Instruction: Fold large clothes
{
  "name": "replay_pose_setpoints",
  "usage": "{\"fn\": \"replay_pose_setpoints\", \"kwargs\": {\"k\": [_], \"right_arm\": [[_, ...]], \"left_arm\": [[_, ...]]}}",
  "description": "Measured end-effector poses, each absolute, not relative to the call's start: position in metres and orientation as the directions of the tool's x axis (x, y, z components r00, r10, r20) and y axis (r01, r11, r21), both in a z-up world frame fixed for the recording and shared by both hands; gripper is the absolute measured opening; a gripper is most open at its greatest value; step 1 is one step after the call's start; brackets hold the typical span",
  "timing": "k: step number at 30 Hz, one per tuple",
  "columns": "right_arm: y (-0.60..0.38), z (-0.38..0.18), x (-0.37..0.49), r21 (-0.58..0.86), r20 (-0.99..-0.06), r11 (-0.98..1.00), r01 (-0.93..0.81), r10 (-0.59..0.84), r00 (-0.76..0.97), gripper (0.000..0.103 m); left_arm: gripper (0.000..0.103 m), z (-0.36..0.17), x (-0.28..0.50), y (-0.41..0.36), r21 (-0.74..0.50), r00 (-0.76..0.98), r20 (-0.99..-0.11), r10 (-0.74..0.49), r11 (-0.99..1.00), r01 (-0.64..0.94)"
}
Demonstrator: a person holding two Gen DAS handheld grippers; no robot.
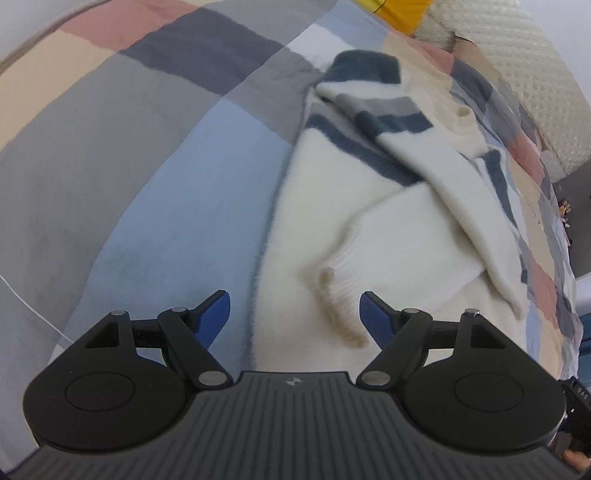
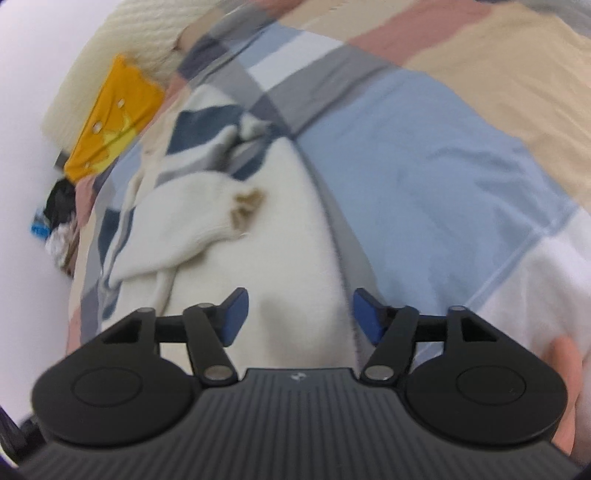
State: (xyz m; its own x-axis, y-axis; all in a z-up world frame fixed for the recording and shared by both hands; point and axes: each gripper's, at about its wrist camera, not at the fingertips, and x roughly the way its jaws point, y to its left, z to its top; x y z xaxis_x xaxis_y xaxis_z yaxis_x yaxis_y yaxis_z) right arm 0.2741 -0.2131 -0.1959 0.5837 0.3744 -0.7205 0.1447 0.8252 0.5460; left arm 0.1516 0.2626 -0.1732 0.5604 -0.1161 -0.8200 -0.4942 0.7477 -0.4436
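A cream sweater [image 1: 314,221] with dark blue and grey stripes lies on a patchwork bedspread [image 1: 147,166]. One sleeve is folded across its body, and the ribbed cuff [image 1: 340,291] with a brown stain rests just ahead of my left gripper [image 1: 295,314]. That gripper stands open over the sweater's left edge with nothing between its blue pads [image 1: 216,317]. In the right wrist view the same sweater [image 2: 288,229] shows with its folded sleeve and stained cuff [image 2: 245,208]. My right gripper [image 2: 297,314] is open above the sweater's right edge, and nothing is gripped.
A yellow cloth [image 2: 110,118] and a cream knitted pillow [image 2: 147,33] lie at the head of the bed. Small dark items [image 2: 59,210] sit by the wall beside the bed. A hand [image 2: 565,387] shows at the right edge. The bedspread [image 2: 443,166] stretches wide to the right.
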Motion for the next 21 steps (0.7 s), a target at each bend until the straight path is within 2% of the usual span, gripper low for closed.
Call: {"fn": "replay_pose_setpoints", "kwargs": {"k": [6, 13, 17, 21], "right_arm": [[-0.216, -0.213, 0.278, 0.589, -0.734, 0.783, 0.200, 0.415, 0.537, 0.067], [-0.203, -0.230, 0.266, 0.681, -0.694, 0.710, 0.180, 0.547, 0.468, 0.065], [-0.194, -0.233, 0.256, 0.734, -0.654, 0.659, 0.164, 0.620, 0.435, 0.053], [-0.193, -0.221, 0.244, 0.806, -0.553, 0.585, 0.092, 0.688, 0.470, 0.042]], "left_arm": [[0.081, -0.189, 0.160, 0.267, -0.464, 0.528, -0.834, -0.162, 0.724, -0.510], [0.066, -0.196, 0.164, 0.262, -0.484, 0.518, -0.829, -0.213, 0.737, -0.471], [0.061, -0.192, 0.165, 0.254, -0.479, 0.524, -0.824, -0.217, 0.762, -0.437], [0.061, -0.181, 0.160, 0.251, -0.582, 0.598, -0.741, -0.306, 0.737, -0.343]]}}
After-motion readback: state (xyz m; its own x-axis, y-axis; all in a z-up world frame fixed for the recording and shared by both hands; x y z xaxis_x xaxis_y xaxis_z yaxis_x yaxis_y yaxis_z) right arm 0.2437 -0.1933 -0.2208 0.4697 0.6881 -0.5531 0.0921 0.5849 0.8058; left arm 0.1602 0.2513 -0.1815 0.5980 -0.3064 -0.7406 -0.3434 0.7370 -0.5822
